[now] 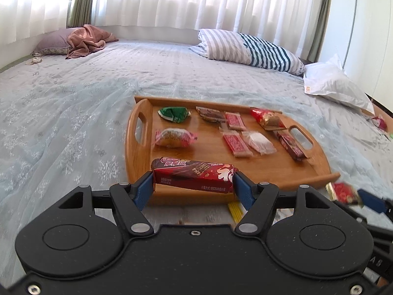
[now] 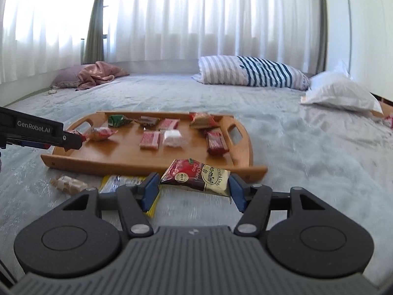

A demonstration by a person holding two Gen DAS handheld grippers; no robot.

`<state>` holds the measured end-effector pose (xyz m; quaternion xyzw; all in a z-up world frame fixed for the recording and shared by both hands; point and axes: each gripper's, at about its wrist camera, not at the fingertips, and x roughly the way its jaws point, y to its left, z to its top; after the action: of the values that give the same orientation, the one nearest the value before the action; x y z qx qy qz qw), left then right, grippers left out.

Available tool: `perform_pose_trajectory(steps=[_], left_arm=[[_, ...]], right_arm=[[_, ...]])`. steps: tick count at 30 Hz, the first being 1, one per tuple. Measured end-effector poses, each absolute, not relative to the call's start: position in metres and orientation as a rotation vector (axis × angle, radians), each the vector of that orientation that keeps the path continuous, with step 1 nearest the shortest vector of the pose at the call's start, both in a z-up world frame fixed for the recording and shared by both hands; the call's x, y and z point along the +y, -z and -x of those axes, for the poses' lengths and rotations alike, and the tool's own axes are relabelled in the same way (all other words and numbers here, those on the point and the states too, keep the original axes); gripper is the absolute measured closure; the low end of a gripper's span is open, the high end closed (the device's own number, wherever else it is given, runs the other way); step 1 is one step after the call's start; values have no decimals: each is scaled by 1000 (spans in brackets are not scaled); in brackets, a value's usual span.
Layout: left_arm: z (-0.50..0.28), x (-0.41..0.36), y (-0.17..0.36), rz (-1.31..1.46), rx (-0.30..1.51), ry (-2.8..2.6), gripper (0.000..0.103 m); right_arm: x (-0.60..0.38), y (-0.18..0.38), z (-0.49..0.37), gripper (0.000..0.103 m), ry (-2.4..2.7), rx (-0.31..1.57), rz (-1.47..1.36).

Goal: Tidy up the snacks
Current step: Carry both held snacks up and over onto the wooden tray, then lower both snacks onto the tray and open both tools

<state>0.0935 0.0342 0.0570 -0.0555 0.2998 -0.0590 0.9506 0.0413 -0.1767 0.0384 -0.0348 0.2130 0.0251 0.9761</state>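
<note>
— What's the left hand-held gripper [image 1: 194,183] got?

— A long, glossy dark-red wafer bar [image 1: 194,175], its foil wrapper pinched end to end between the blue pads [image 1: 141,191]. It hangs at the near rim of the wooden tray [image 1: 270,172], tilted a little.

— And the right one?

— The right hand-held gripper [image 2: 194,188] is clamped across a crinkly cherry drop packet [image 2: 196,175], red at one end and cream at the other, held just short of the tray's near edge.

— What's on the tray already?

— It's a smooth rounded oblong of honey-coloured wood with cut-out handles, lying on the bed [image 1: 61,103] with its pale quilted snowflake cover. Small wrapped pieces lie in loose rows: a green foil sweet [image 1: 174,113], a plump pink-ended candy [image 1: 175,137], flat red patterned bars [image 1: 237,143], a clear white sachet [image 1: 258,142], a dark chocolate stick [image 1: 291,145] by the far handle.

— Anything still loose on the bed?

— A clear-wrapped beige biscuit pack [image 2: 68,184] and a yellow-edged packet [image 2: 122,182], near the tray's front.
</note>
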Motion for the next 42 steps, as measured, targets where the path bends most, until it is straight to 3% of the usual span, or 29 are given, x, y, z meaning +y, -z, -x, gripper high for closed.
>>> perform_pose_trajectory(steps=[16,42], left_arm=[[-159,31,-36,135,652,64,35],[-210,24,-15,121,679,14,35]], right_arm=[[-167,-31,-127,37,-202,492,200],[-175,-7,-186,37,-206,589,121]])
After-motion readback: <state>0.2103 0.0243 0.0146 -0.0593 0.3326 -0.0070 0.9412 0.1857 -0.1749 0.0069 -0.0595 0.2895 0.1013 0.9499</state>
